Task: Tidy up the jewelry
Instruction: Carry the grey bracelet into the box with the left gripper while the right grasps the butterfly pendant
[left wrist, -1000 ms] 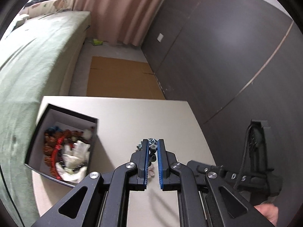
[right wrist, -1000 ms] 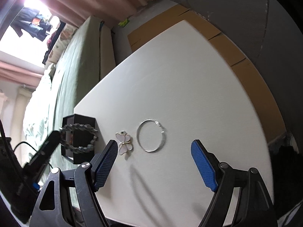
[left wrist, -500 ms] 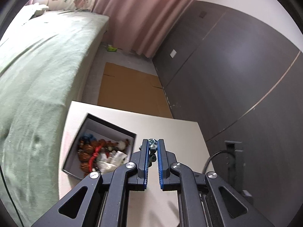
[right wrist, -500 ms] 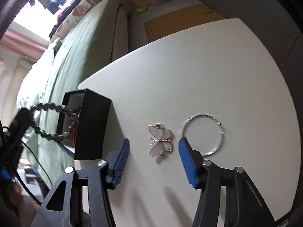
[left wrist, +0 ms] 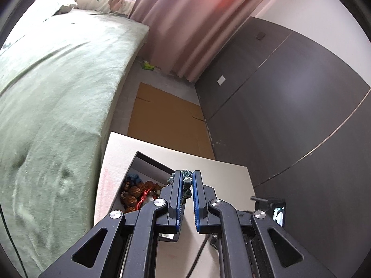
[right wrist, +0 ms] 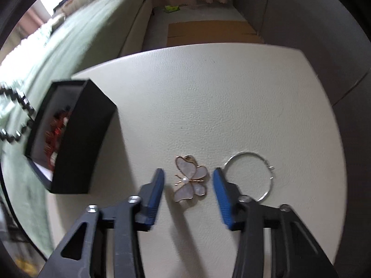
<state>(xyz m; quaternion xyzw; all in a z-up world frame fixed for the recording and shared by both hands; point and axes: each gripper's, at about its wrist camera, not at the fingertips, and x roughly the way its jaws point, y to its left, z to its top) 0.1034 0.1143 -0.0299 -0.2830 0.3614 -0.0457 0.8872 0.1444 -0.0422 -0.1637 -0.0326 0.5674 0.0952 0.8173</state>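
Observation:
My left gripper (left wrist: 186, 178) is shut on a dark beaded bracelet (left wrist: 187, 181) and holds it above the near edge of the black jewelry box (left wrist: 148, 159), which holds brown and red beads. In the right wrist view the bracelet (right wrist: 16, 115) hangs at the far left beside the box (right wrist: 85, 139). My right gripper (right wrist: 188, 180) is open, low over the white table (right wrist: 208, 92), with its fingers on either side of a pearly butterfly brooch (right wrist: 190, 181). A silver hoop (right wrist: 249, 176) lies just right of the right finger.
A green bed (left wrist: 53, 81) runs along the table's left side. Flat cardboard (left wrist: 167, 120) lies on the floor beyond the table. A dark wall panel (left wrist: 289, 115) stands to the right. The table's far edge is close behind the box.
My left gripper has carried the bracelet left, from over the bare table to over the box. My right gripper has moved down and forward and narrowed, so its fingers now flank the butterfly brooch.

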